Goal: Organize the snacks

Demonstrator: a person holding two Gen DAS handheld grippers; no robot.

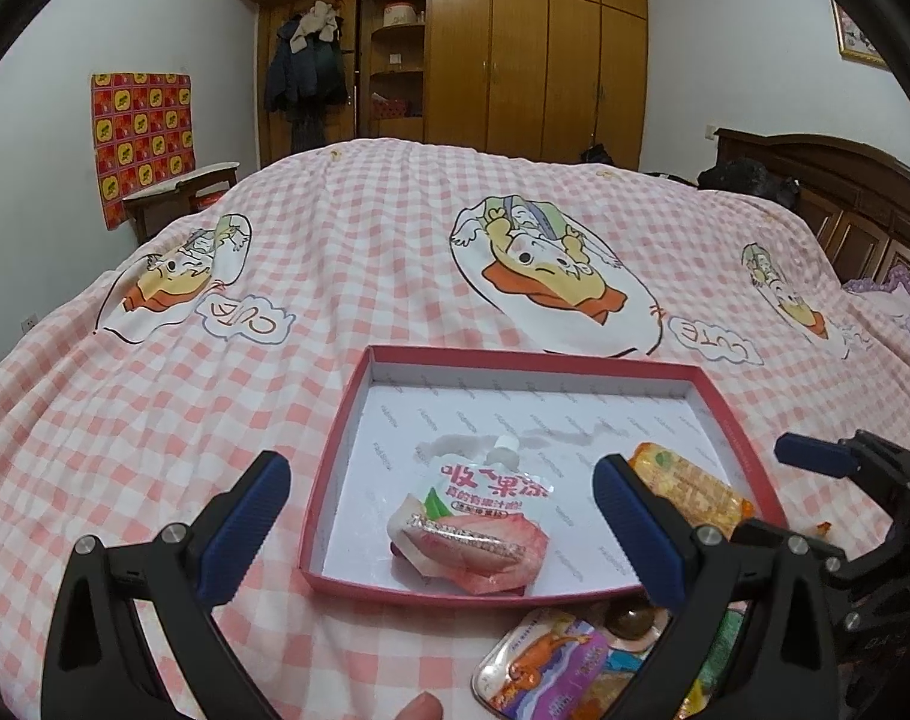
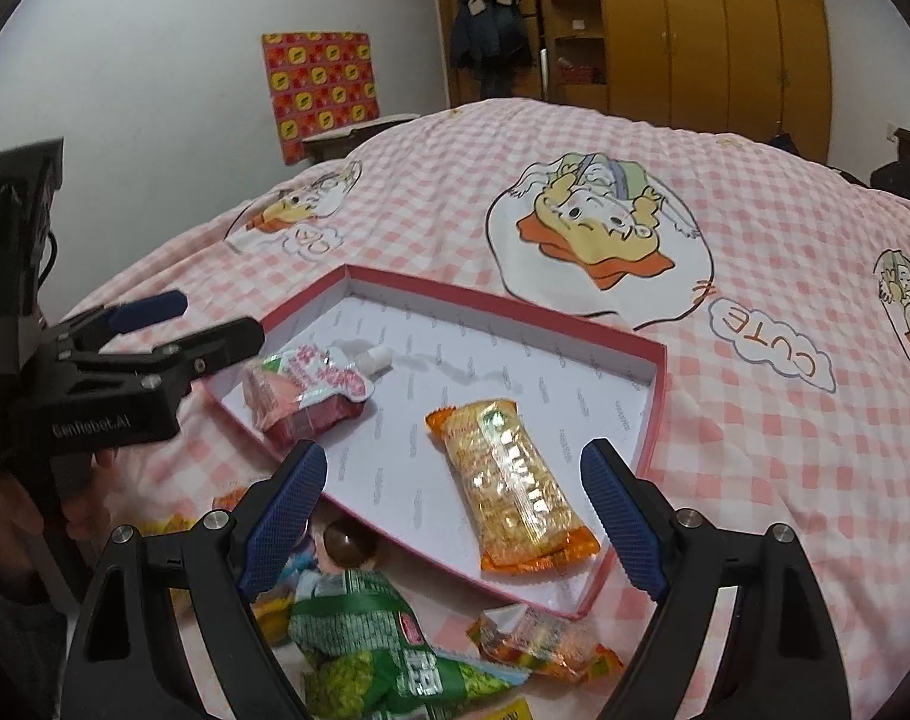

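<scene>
A shallow red box (image 1: 329, 468) (image 2: 655, 414) with a white floor lies on the bed. In it lie a pink jelly pouch with a white cap (image 1: 475, 516) (image 2: 311, 387) and an orange cracker packet (image 1: 688, 489) (image 2: 511, 480). My left gripper (image 1: 440, 531) is open and empty, its fingers either side of the pouch and above it. My right gripper (image 2: 455, 522) is open and empty around the near end of the orange packet. Each gripper also shows in the other's view, the right one (image 1: 814, 456) and the left one (image 2: 149, 312).
Loose snacks lie on the bed before the box: a purple packet (image 1: 550, 672), a green bag (image 2: 383, 654), a small orange packet (image 2: 544, 639), a brown ball sweet (image 2: 347, 543). The pink checked quilt (image 1: 365, 252) covers the bed. A wardrobe (image 1: 538, 60) stands behind.
</scene>
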